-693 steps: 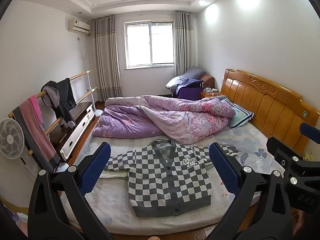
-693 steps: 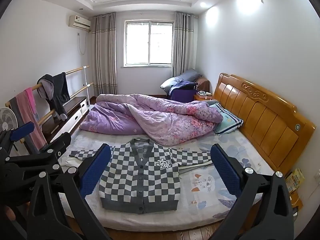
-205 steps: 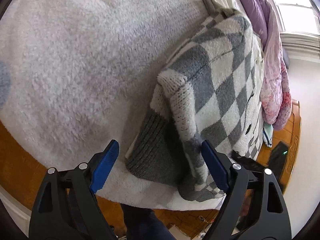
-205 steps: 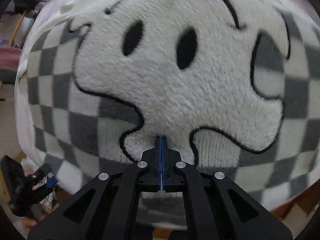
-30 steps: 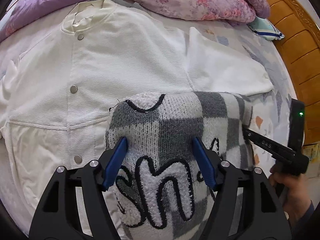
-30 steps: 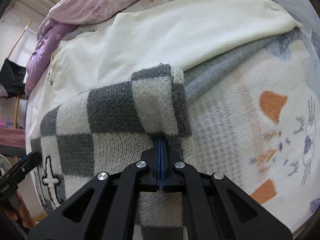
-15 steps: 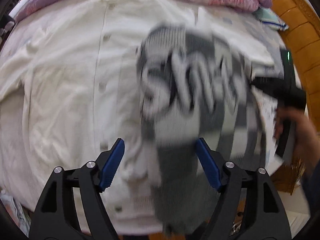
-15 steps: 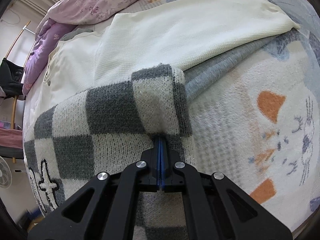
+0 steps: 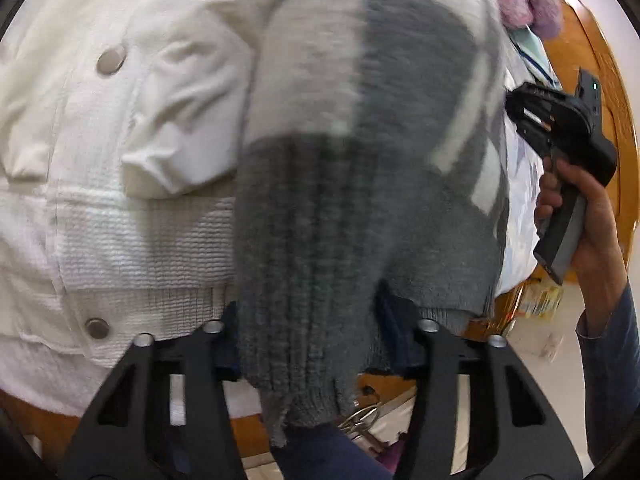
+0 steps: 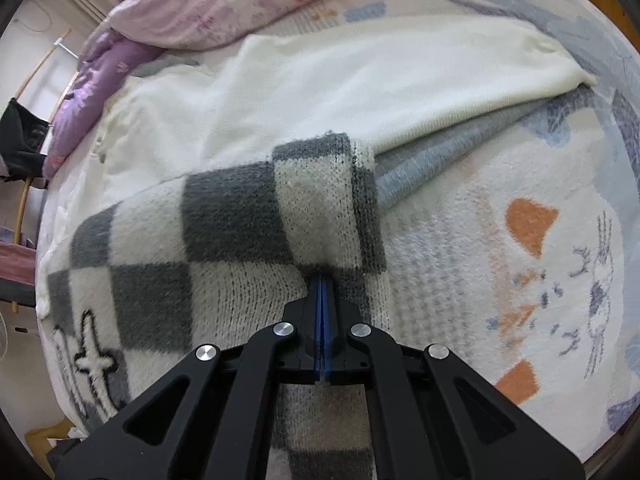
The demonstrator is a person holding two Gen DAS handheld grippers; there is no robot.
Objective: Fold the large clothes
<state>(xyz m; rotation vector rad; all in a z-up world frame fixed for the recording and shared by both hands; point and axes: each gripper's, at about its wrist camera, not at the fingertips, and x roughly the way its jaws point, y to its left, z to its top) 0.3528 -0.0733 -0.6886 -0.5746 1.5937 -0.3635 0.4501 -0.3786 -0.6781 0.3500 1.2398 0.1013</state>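
Observation:
The grey and white checked cardigan [image 10: 224, 232] lies folded near the bed's front edge, on top of a white jacket [image 10: 360, 92]. My right gripper [image 10: 322, 280] is shut on a fold at the cardigan's right edge. In the left wrist view the cardigan [image 9: 360, 140] is blurred and its grey ribbed hem hangs between the fingers of my left gripper [image 9: 310, 340], which is open; the hem hides the blue pads. The right gripper [image 9: 560, 120] and the hand holding it show at the right of that view.
The white jacket [image 9: 120, 128] with snap buttons is spread on the bed under the cardigan. A purple quilt [image 10: 224, 4] is heaped at the far side. A patterned sheet [image 10: 520, 240] covers the bed to the right. The wooden bed edge [image 9: 496, 312] is below.
My left gripper has dropped low to the cardigan's front hem, which now hangs between its open fingers. The right gripper has stayed shut on the cardigan's right fold.

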